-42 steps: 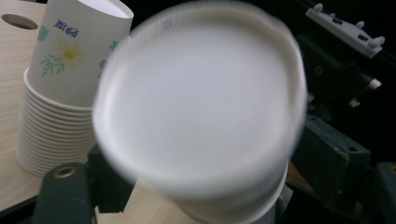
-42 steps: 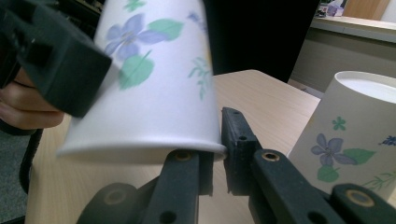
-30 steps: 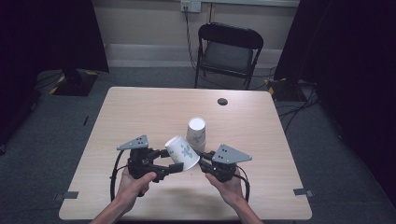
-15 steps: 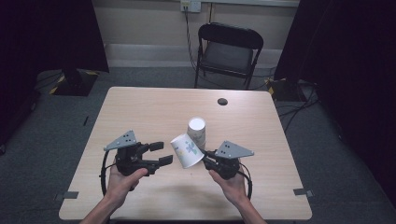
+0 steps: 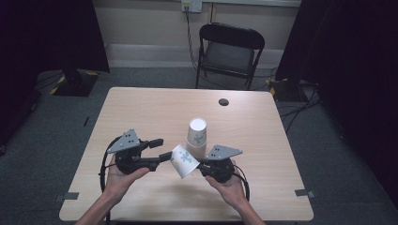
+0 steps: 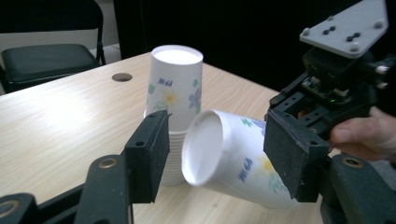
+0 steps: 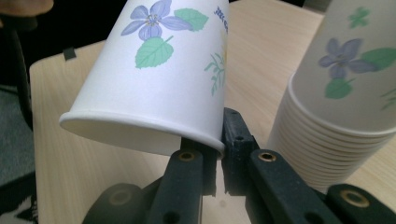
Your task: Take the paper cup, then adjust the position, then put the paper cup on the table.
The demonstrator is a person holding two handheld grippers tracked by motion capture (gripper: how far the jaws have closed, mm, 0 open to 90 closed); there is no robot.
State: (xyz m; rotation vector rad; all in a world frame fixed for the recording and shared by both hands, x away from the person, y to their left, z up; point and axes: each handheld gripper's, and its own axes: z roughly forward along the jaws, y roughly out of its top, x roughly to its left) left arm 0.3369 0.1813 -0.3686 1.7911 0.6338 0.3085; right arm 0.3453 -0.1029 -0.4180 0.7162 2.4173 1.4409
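Note:
A floral paper cup (image 5: 184, 161) lies tilted on its side above the table. My right gripper (image 5: 200, 164) is shut on its rim (image 7: 140, 128), with the jaws pinching the rim's near edge (image 7: 217, 137). The cup's closed base (image 6: 203, 147) points at my left gripper (image 5: 163, 148), which is open. Its pads (image 6: 149, 154) stand on either side of the base without touching it. Just behind stands an upside-down stack of the same cups (image 5: 197, 133), also seen beside the held cup (image 7: 341, 98).
The wooden table (image 5: 141, 108) has a dark round cable hole (image 5: 224, 101) near its far edge. A black folding chair (image 5: 230, 47) stands beyond the table. Cables loop from both grippers along the table's front.
My left gripper let go of the cup's base, opened and drew back a little to the left. The right gripper still holds the cup, now slightly lower.

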